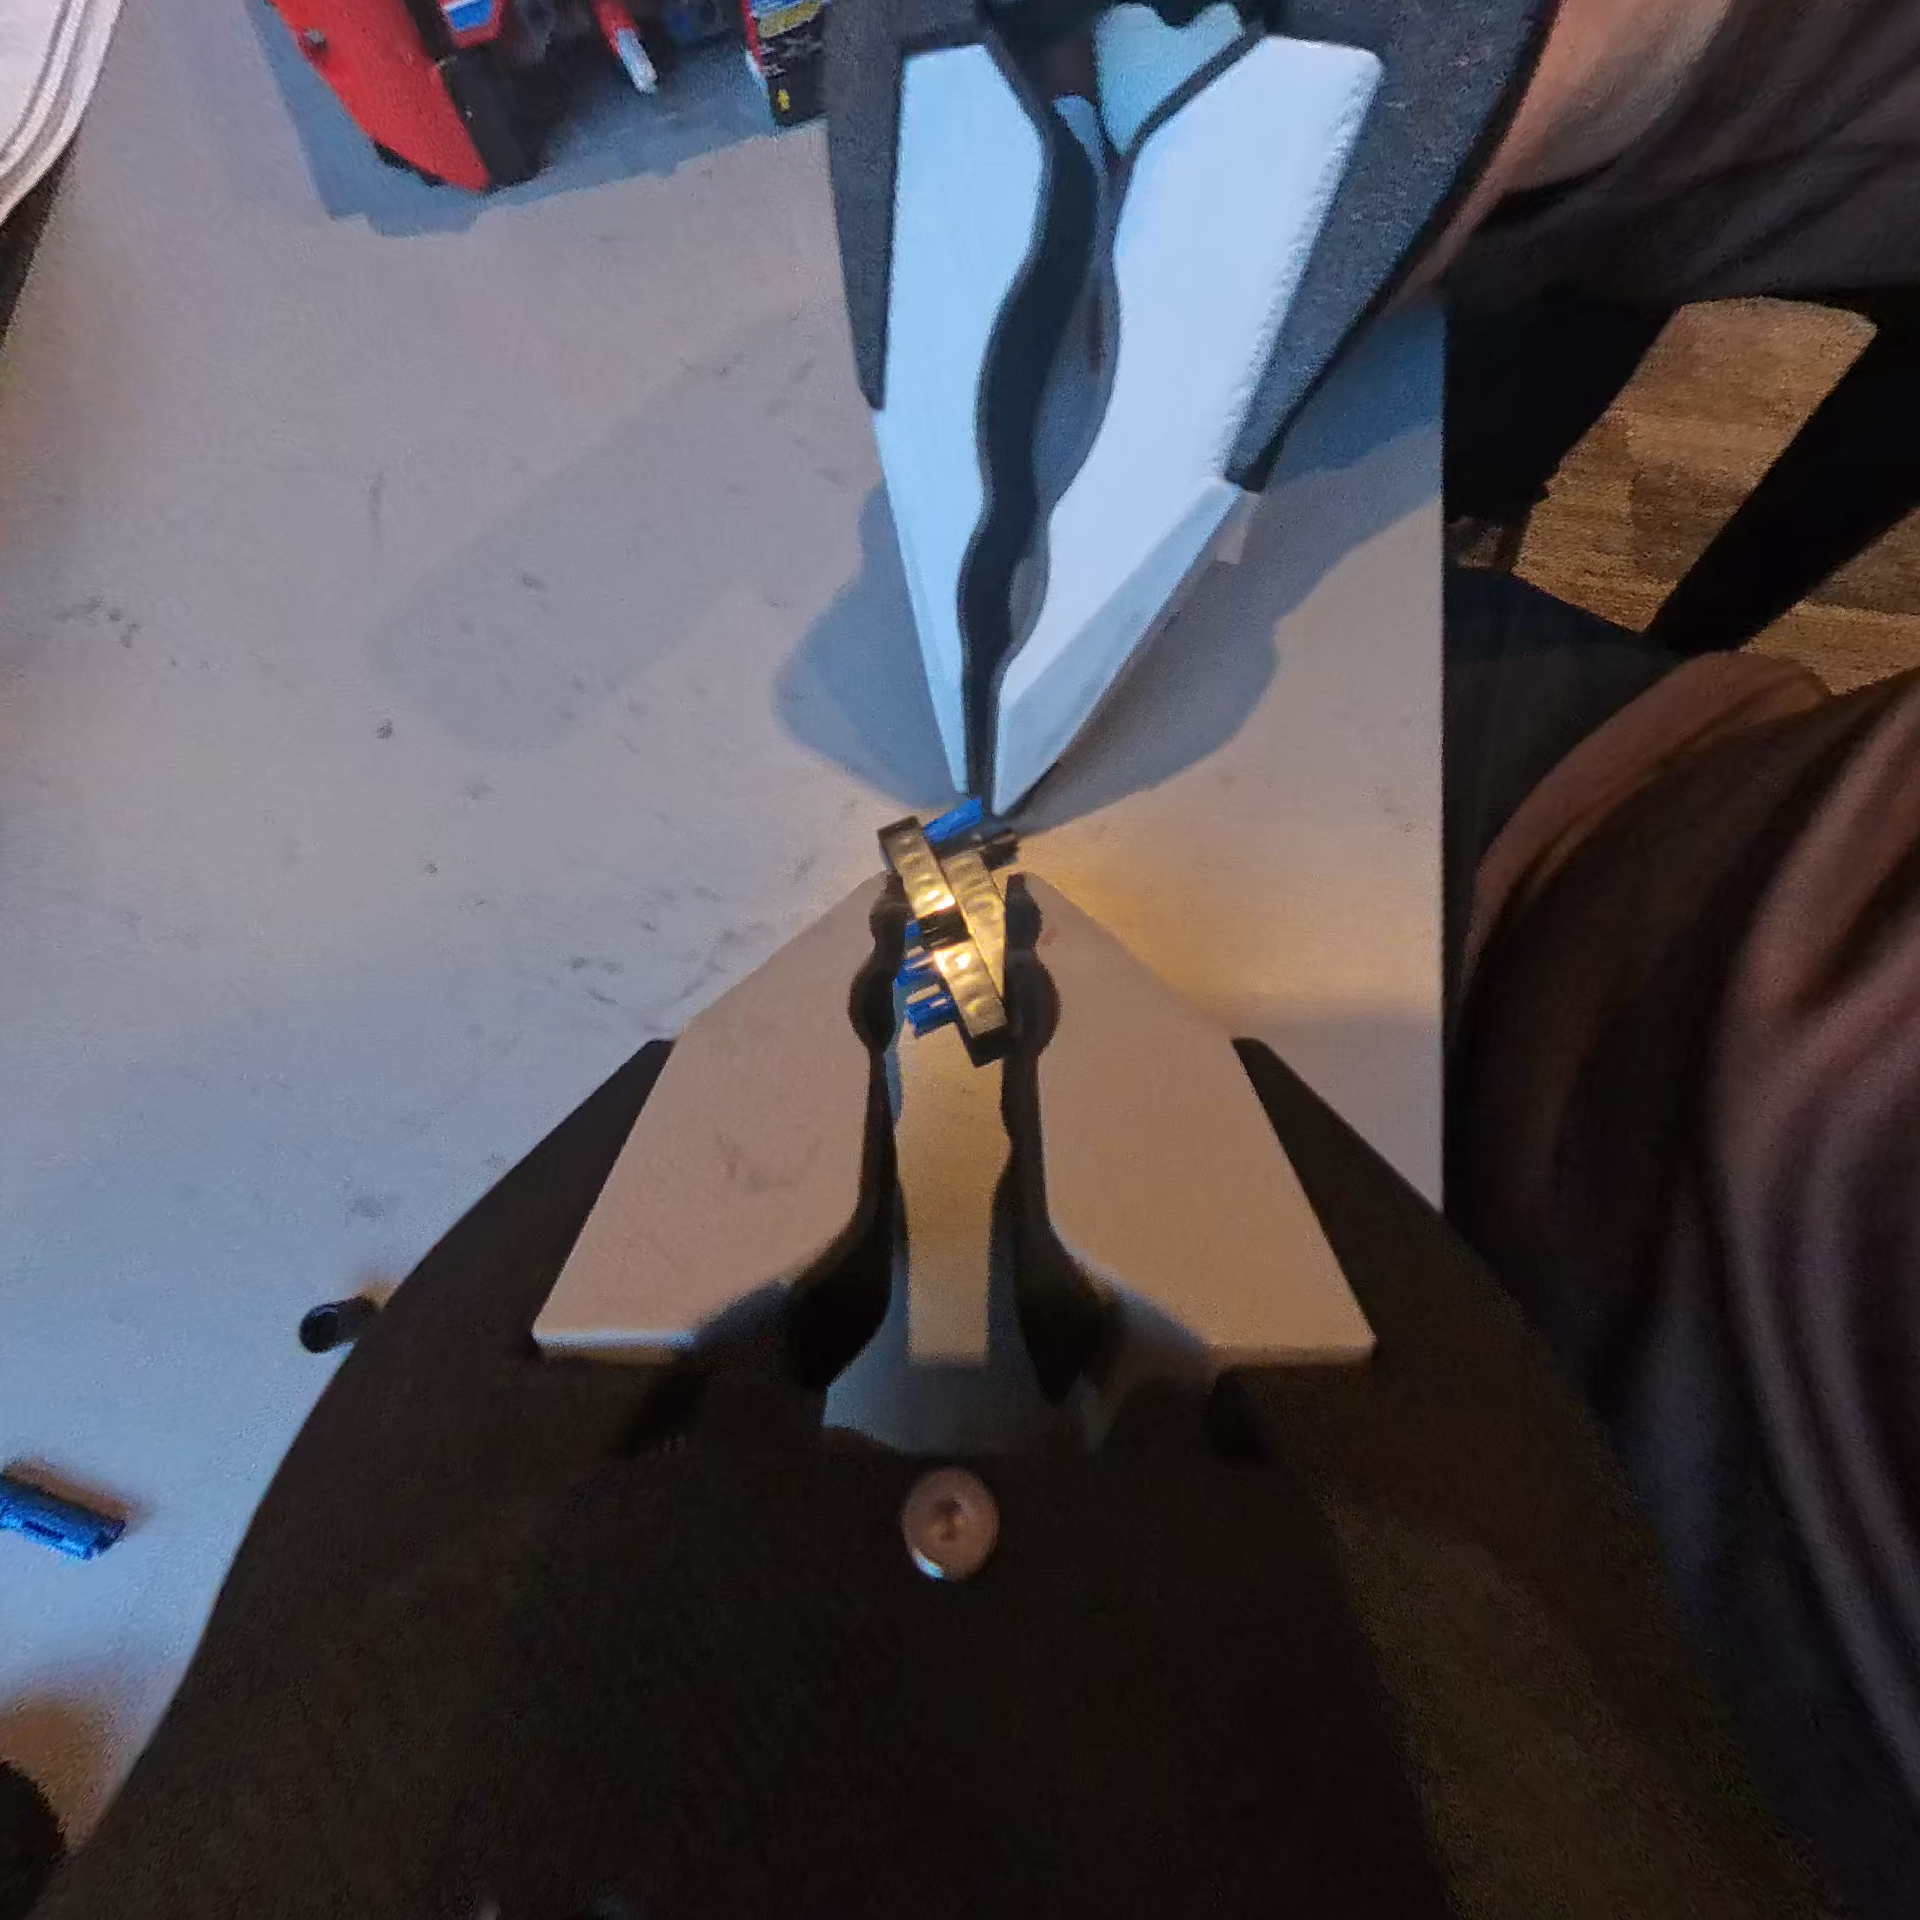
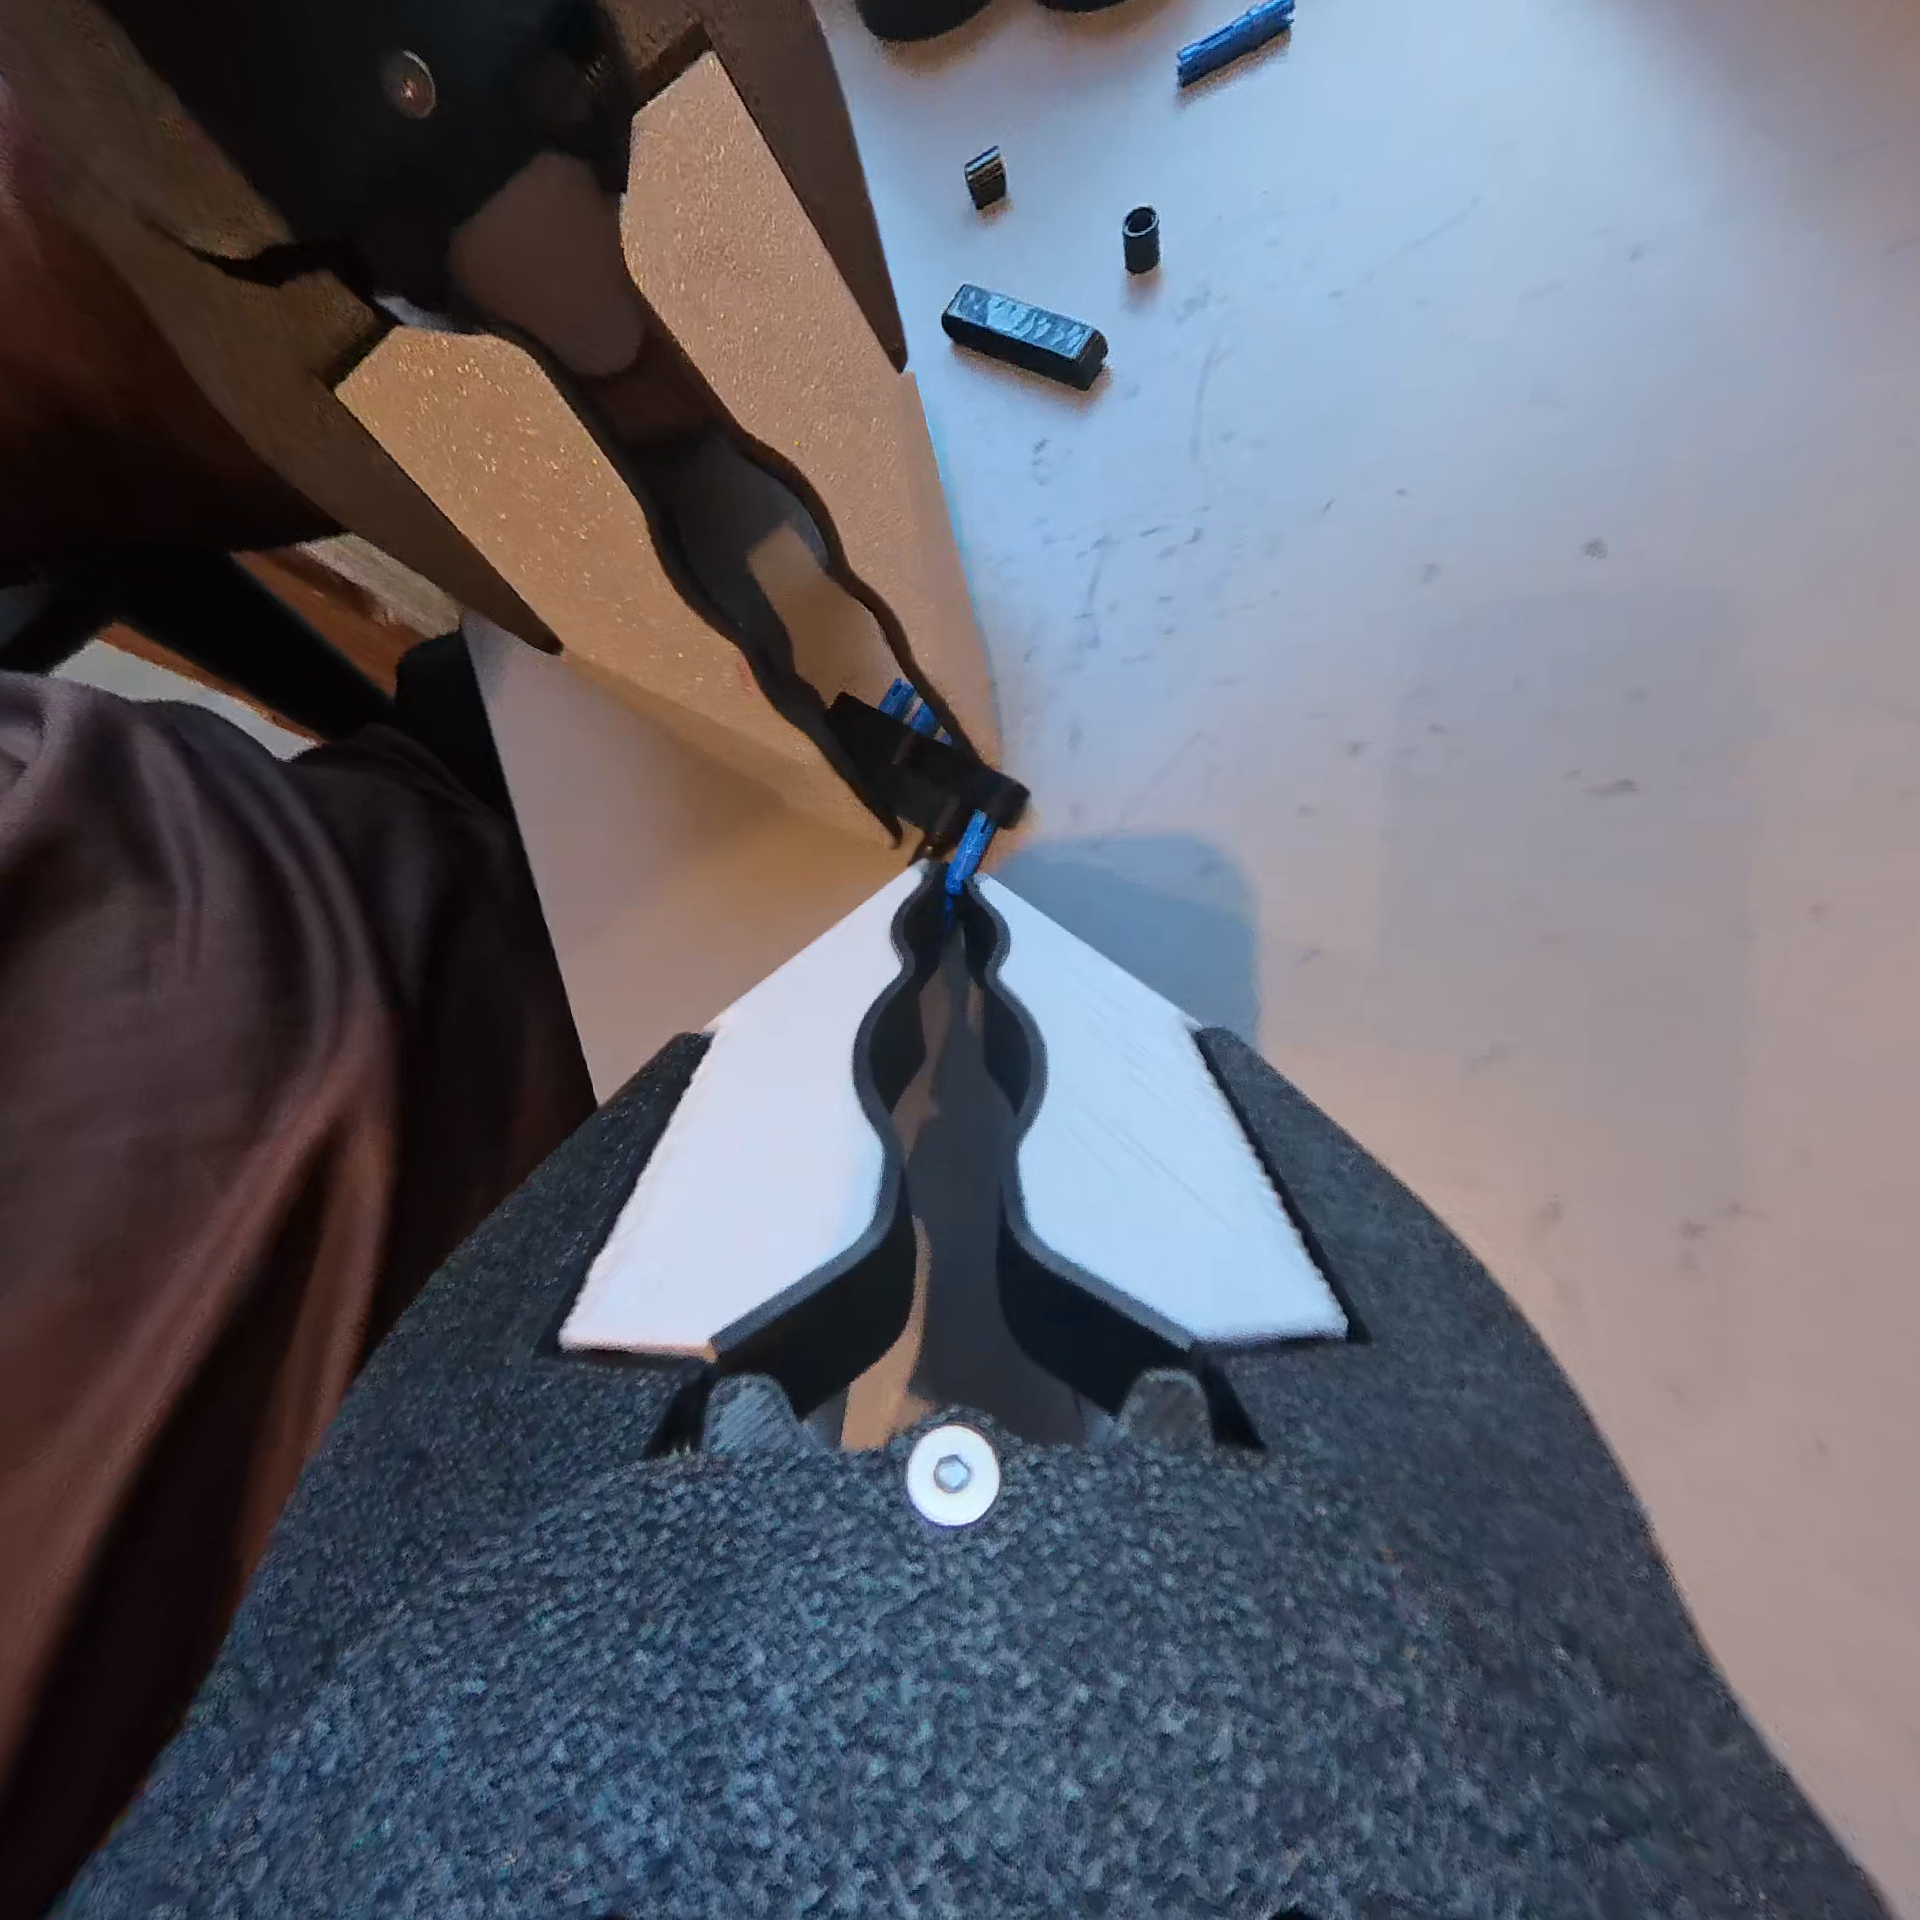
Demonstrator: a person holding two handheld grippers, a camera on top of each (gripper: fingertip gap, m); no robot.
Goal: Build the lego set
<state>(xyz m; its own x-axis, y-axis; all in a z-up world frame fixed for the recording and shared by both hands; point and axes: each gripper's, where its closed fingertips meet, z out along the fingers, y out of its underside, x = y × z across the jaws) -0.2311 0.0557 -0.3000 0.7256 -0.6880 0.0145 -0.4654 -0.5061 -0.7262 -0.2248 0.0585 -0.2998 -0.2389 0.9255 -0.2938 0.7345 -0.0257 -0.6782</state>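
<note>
My left gripper point(image 1: 951, 914) is shut on a black lego beam point(image 1: 951, 925) with blue pins sticking out of its left side, held above the white table. My right gripper point(image 2: 951, 883) is shut on a small blue pin point(image 2: 968, 844), whose far end meets the tip of the black beam point(image 2: 914, 769). In the left wrist view the right gripper point(image 1: 977, 800) comes in from the top, tip to tip with mine, and the blue pin point(image 1: 954, 824) shows at the beam's far end. In the right wrist view the left gripper point(image 2: 935, 800) comes in from the upper left.
Loose parts lie on the white table point(image 2: 1455, 727): a black beam point(image 2: 1023, 335), a black sleeve point(image 2: 1141, 237), a small black piece point(image 2: 985, 175), a blue pin point(image 2: 1234, 42). A blue pin point(image 1: 57, 1519) and a black pin point(image 1: 332, 1322) lie at my lower left. A person's clothed body point(image 1: 1714, 1143) sits past the table edge. My two grippers' fingertips are within a few centimetres of each other.
</note>
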